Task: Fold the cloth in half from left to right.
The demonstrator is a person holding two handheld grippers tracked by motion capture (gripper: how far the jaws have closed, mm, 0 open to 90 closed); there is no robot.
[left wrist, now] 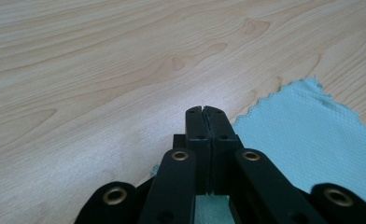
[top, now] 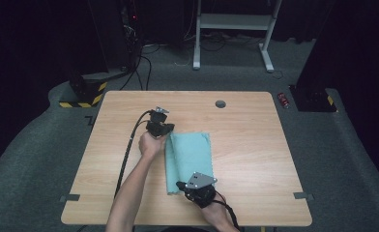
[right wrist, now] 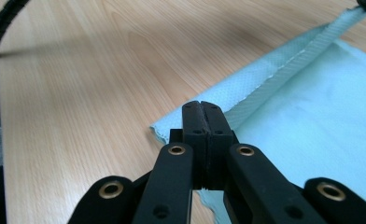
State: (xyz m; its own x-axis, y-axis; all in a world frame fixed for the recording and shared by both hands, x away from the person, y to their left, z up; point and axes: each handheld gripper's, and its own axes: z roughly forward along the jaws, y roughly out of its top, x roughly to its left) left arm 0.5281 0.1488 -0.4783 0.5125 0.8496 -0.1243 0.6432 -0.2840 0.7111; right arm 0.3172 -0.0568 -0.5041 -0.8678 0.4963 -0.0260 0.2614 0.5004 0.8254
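Near the middle of the table (top: 129, 203), the teal cloth (top: 192, 154) lies folded lengthwise, its fold along the left side. My left gripper (top: 164, 129) sits at the cloth's far left corner, jaws pressed together over its edge. My right gripper (top: 182, 185) sits at the near left corner, jaws likewise together above the cloth.

cloth (top: 190, 154): pale teal fabric, matt, fine waffle-like weave, scalloped edge | table (top: 245, 140): light wood-grain top, smooth, faint satin sheen | left gripper (left wrist: 203, 111): black matt plastic-looking jaws, brass-coloured rivets | right gripper (right wrist: 202, 106): same black matt finish, grey metal-looking plate on top | floor (top: 342, 159): grey carpet, rough
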